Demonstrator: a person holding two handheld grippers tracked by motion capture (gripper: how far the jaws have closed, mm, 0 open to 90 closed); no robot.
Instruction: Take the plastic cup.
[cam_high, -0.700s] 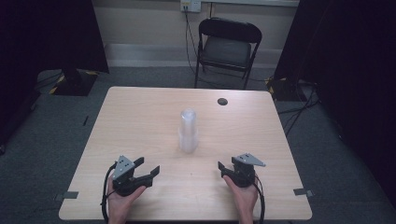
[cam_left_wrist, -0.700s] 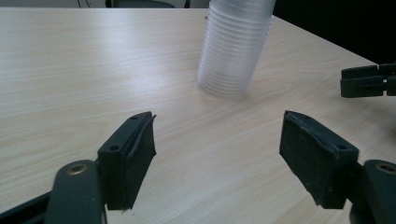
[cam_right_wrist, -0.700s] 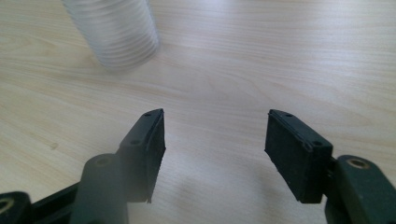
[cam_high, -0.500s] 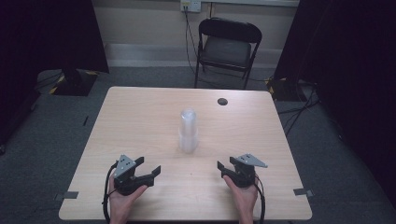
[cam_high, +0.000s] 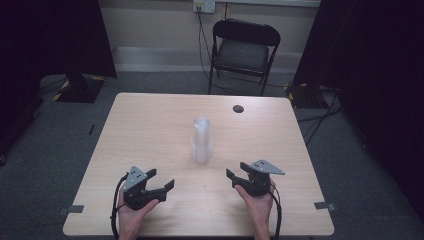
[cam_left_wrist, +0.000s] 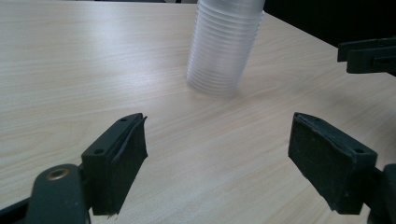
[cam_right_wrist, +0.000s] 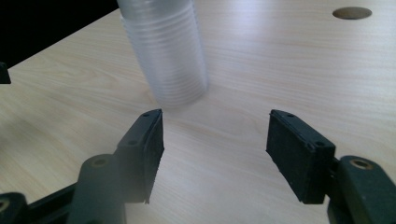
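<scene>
Both grippers are held low over the desk (cam_high: 150, 125), each with jaws parted and nothing between them: the left gripper (cam_left_wrist: 217, 158) spread wide, the right gripper (cam_right_wrist: 215, 149) somewhat narrower. Between and just beyond them, an upright stack of clear cups (cam_high: 201, 141) is seen, untouched, mid-desk. For a clean separation, the stack should be steadied low by one gripper while the top cup's rim is pinched lightly by the other.

Both hands rest low, well apart: the left gripper (cam_high: 161, 181) gapes wide with nothing between its fingers (cam_left_wrist: 119, 158); the right gripper (cam_high: 238, 173) too (slightly narrower).
</scene>
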